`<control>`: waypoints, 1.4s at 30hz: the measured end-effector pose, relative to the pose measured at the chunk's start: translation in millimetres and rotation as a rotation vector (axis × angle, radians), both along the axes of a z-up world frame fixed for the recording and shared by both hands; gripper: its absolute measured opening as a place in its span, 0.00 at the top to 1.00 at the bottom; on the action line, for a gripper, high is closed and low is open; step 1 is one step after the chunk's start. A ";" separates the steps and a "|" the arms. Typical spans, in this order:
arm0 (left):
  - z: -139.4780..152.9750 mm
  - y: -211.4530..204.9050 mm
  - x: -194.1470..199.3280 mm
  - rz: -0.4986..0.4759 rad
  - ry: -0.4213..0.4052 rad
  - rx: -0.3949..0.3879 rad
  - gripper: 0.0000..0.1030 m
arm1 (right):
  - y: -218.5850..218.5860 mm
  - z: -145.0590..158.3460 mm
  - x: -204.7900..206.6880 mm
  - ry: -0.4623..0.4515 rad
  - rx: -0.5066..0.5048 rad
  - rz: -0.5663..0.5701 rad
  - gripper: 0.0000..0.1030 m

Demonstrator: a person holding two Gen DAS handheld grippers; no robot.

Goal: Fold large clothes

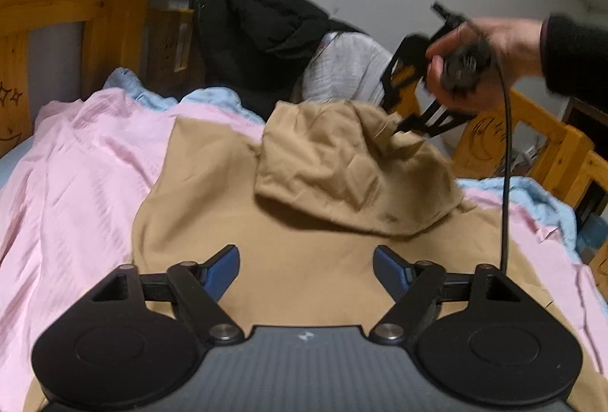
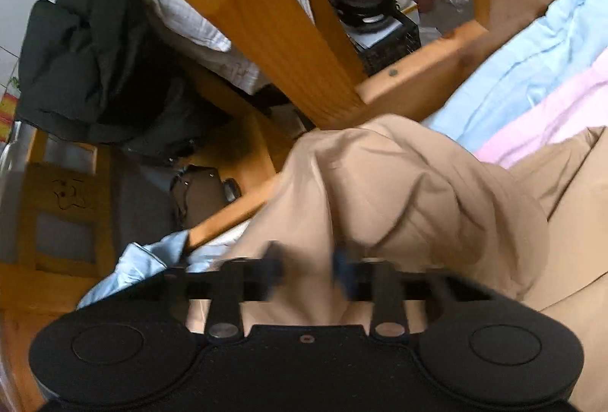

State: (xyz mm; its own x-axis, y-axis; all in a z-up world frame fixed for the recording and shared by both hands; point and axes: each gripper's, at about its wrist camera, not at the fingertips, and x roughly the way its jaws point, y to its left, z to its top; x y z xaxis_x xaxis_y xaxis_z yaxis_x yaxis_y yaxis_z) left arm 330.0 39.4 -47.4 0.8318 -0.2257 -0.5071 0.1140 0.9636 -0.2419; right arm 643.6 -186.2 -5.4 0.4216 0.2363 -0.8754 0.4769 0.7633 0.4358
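Spreading across the bed, a pink quilt (image 1: 76,161) with a blue edge carries the tan garment (image 1: 304,283), which lies flat at six o'clock in the left wrist view. A wooden bed frame (image 2: 266,32) (moon and star drawings, no readable writing) stands behind, with black clothing (image 1: 262,32) at twelve o'clock. The right gripper (image 1: 399,131), at two o'clock, pinches a raised fold of the garment. The left gripper (image 1: 306,271) hangs above the cloth, fingers apart.

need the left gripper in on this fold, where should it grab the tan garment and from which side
Probably the tan garment at its left edge beside the pink sheet, coming from the left: that edge lies flat and exposed, while the right gripper already lifts the far bunched part. The left gripper stands open.
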 end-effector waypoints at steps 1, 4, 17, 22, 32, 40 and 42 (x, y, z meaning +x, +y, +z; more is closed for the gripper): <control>1.8 -0.5 -1.1 -0.022 -0.025 -0.016 0.33 | -1.0 -0.6 -4.7 -0.019 0.007 0.013 0.95; 7.7 -7.6 1.3 -0.110 -0.096 -0.046 0.43 | -6.3 6.7 -23.5 -0.106 0.002 0.059 0.99; -13.3 -53.2 94.5 -0.193 -0.058 0.090 0.78 | -77.6 53.3 -194.9 -0.453 0.212 0.233 1.00; -16.9 -36.1 98.9 -0.141 -0.057 0.193 0.78 | -97.4 14.3 -266.8 -0.512 0.265 0.220 1.00; -27.2 38.2 19.1 -0.183 0.069 0.050 0.47 | -76.2 -78.9 -341.5 -0.439 0.256 0.218 0.83; -16.9 54.5 38.5 -0.027 0.181 -0.182 0.47 | -162.4 -53.1 -343.7 -0.539 0.125 0.125 0.46; -17.8 57.2 49.9 0.027 0.214 -0.252 0.51 | -178.4 -49.5 -320.4 -0.537 0.092 0.092 0.46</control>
State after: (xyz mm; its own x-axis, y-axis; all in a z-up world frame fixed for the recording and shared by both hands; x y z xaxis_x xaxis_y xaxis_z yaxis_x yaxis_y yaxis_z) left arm 379.9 96.6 -65.2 0.7194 -0.3459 -0.6023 0.0102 0.8723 -0.4888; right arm 323.2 -364.6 -55.0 0.7775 0.3582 -0.5169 0.1025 0.7387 0.6662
